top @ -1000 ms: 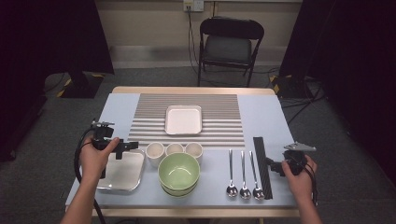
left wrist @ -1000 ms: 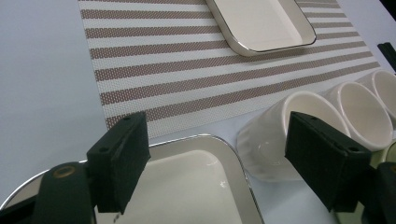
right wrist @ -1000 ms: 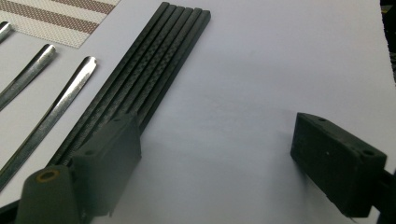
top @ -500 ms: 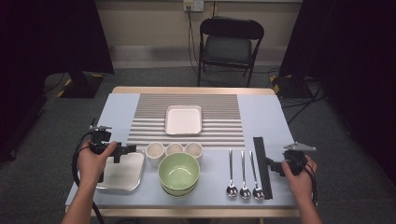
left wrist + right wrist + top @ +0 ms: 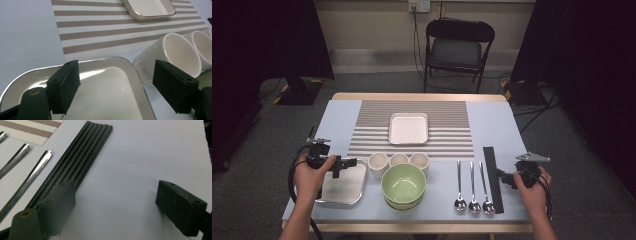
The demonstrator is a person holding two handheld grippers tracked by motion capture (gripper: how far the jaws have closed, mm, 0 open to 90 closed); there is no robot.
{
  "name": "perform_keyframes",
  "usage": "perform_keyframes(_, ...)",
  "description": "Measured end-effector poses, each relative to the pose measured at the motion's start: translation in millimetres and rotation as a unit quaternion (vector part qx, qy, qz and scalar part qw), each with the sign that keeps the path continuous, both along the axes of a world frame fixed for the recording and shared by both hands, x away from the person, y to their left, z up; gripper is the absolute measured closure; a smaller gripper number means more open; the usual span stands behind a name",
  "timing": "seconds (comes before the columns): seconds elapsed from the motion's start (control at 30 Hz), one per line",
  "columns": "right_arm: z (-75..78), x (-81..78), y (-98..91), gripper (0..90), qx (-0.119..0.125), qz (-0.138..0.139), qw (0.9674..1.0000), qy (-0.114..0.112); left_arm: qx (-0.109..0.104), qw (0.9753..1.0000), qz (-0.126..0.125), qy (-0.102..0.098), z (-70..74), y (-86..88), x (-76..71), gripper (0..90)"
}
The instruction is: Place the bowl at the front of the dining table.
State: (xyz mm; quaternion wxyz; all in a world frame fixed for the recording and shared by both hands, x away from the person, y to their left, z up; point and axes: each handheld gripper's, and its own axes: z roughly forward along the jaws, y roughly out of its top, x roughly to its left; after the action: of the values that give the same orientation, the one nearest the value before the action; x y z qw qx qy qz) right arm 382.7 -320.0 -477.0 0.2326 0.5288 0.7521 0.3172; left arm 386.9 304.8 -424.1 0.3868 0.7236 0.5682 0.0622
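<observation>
A: Any brand, label or writing to read here?

B: I can't make out any. The metal tray [image 5: 343,186], the cups, the bowls and the cutlery all look unmarked in the high view and in both gripper views.

A: Where is the left gripper [image 5: 346,164]?

B: At the front left of the worktop [image 5: 497,120], over the far right corner of the metal tray. In the left gripper view its jaws stand wide apart and hold nothing: one hangs above the tray [image 5: 105,95], the other sits in front of the nearest of the 3 white cups [image 5: 172,53].

A: And the right gripper [image 5: 503,176]?

B: At the front right, just beside the black chopsticks [image 5: 493,177]. In the right gripper view its jaws are also wide and empty, one over the near end of the chopsticks [image 5: 77,167], the other over bare worktop.

A: What else lies there?

B: 3 spoons [image 5: 472,187] in a row just left of the chopsticks, bowls toward the person. Stacked green bowls [image 5: 403,184] stand at the front middle, with the cups just behind them. A white square plate [image 5: 409,128] rests on the striped placemat [image 5: 447,125], well apart from both grippers.
</observation>
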Motion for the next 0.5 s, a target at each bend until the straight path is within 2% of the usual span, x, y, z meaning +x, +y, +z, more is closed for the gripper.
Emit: perform_keyframes(0.5, 0.2, 0.0, -0.2, 14.8, 0.000, -0.001, 1.0000, 0.001, -0.007, 0.9999, -0.013, -0.005, -6.5, 0.2, -6.0, 21.5)
